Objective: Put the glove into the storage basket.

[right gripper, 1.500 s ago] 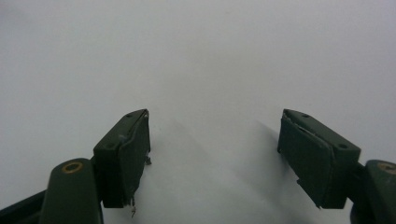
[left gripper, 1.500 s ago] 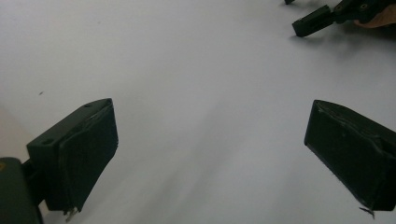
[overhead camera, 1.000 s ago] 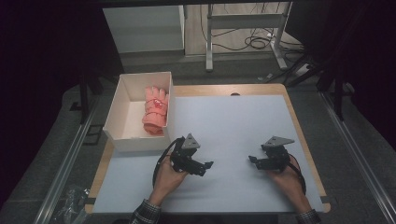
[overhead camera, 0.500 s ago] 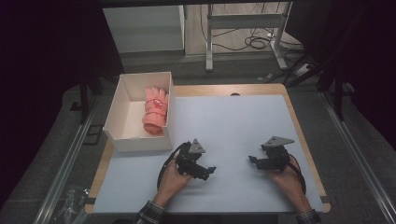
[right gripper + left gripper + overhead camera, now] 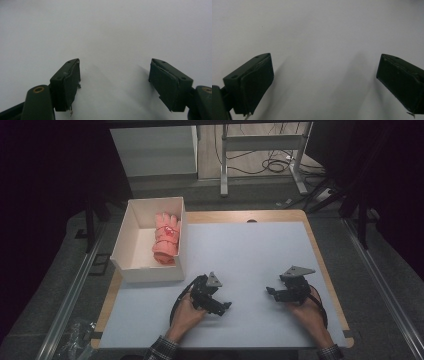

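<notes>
Left gripper (image 5: pixel 220 306) has come down and drawn slightly back toward the person since a second ago; it now sits low over the white table surface (image 5: pixel 250 255), near the front edge. Right gripper (image 5: pixel 274 292) has not shifted in that time and is held on the other side of the table, well apart from the left one.

The pink glove (image 5: pixel 166 239) lies inside the white box (image 5: pixel 145 270) at the table's far left corner, against the box's right wall. It has not moved across the three high-view frames. Judgement: with the glove already in the box and the left hand retreating from it, the placing step looks complete and both hands seem to be settling to rest.

Jaws, left gripper view: left gripper (image 5: pixel 322 87) spread wide, nothing between the pads, only bare white surface beneath.

Jaws, right gripper view: right gripper (image 5: pixel 115 82) likewise parted wide and empty, bare surface between the pads. Neither gripper touches the glove or the box.
</notes>
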Demonstrator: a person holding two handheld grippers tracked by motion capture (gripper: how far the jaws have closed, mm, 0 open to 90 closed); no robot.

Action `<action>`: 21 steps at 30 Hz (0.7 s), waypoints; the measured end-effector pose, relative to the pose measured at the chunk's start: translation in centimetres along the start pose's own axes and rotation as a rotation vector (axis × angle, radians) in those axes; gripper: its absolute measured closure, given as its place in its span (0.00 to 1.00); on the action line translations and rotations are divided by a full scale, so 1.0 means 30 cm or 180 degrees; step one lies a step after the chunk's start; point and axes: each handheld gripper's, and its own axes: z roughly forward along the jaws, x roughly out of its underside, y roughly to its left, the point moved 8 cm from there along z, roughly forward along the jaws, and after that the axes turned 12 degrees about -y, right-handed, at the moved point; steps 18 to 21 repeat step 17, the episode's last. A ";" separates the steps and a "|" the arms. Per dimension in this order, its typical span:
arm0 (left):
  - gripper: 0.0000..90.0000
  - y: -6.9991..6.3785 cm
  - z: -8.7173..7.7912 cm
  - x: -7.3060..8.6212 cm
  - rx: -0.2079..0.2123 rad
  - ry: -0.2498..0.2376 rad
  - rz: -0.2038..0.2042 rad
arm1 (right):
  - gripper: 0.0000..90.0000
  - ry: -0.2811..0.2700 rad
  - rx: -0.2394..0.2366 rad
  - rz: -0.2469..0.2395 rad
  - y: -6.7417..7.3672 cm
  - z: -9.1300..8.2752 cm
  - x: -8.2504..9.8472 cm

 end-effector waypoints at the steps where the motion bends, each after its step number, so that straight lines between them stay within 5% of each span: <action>1: 0.02 0.000 0.003 0.003 -0.0003 0.0014 0.0002 | 0.28 0.0000 0.0000 0.0000 0.000 0.000 0.000; 21: 0.00 -0.001 0.015 0.019 -0.0039 0.0021 0.0053 | 0.28 -0.0004 -0.0006 0.0004 0.000 0.000 0.000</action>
